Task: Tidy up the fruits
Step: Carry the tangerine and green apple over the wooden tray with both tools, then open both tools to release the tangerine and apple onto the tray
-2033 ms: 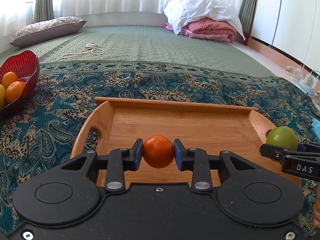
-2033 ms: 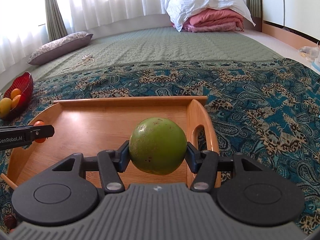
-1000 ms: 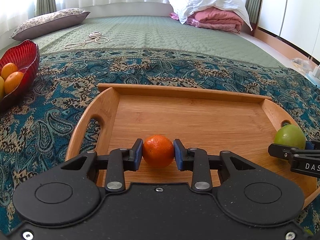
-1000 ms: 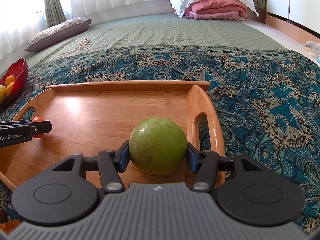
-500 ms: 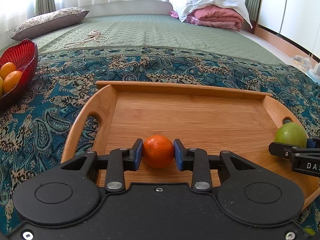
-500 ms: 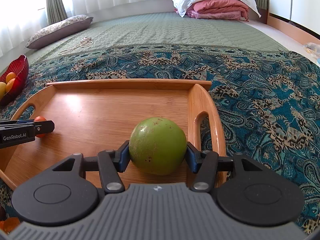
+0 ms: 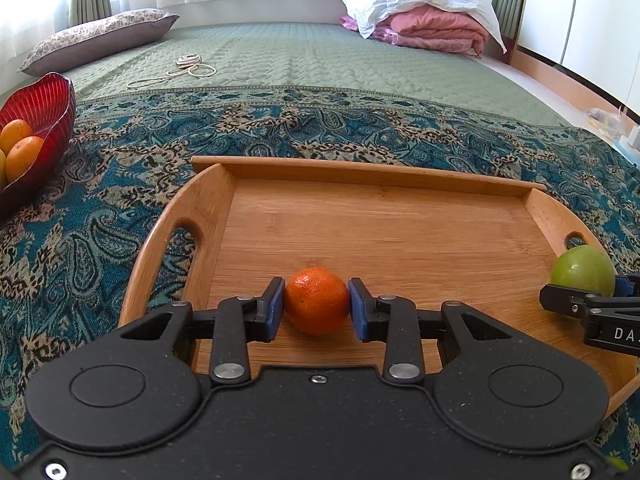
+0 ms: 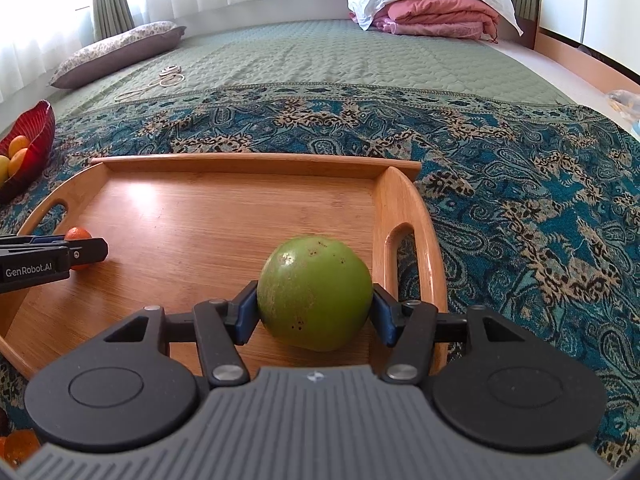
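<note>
A wooden tray [image 7: 376, 174] with cut-out handles lies on the patterned blue cloth; it also shows in the right wrist view [image 8: 256, 162]. My left gripper [image 7: 317, 308] is shut on a small orange [image 7: 317, 304] that rests low on the tray's near left floor. My right gripper [image 8: 314, 312] is shut on a green apple [image 8: 314, 292] down at the tray's near right, beside the right handle. The apple [image 7: 582, 270] and right fingers show at the right edge of the left wrist view. The orange [image 8: 78, 234] peeks behind the left fingers in the right wrist view.
A red glass bowl [image 7: 44, 100] holding oranges stands on the cloth at far left. Orange fruit [image 8: 18, 446] lies at the near left corner of the right wrist view. A coiled cord [image 7: 188, 66], a pillow [image 7: 100, 38] and folded bedding [image 7: 420, 20] lie on the green bed beyond.
Both grippers have come down with their fruits onto the tray floor and moved slightly forward. Both stay shut on their fruit.
</note>
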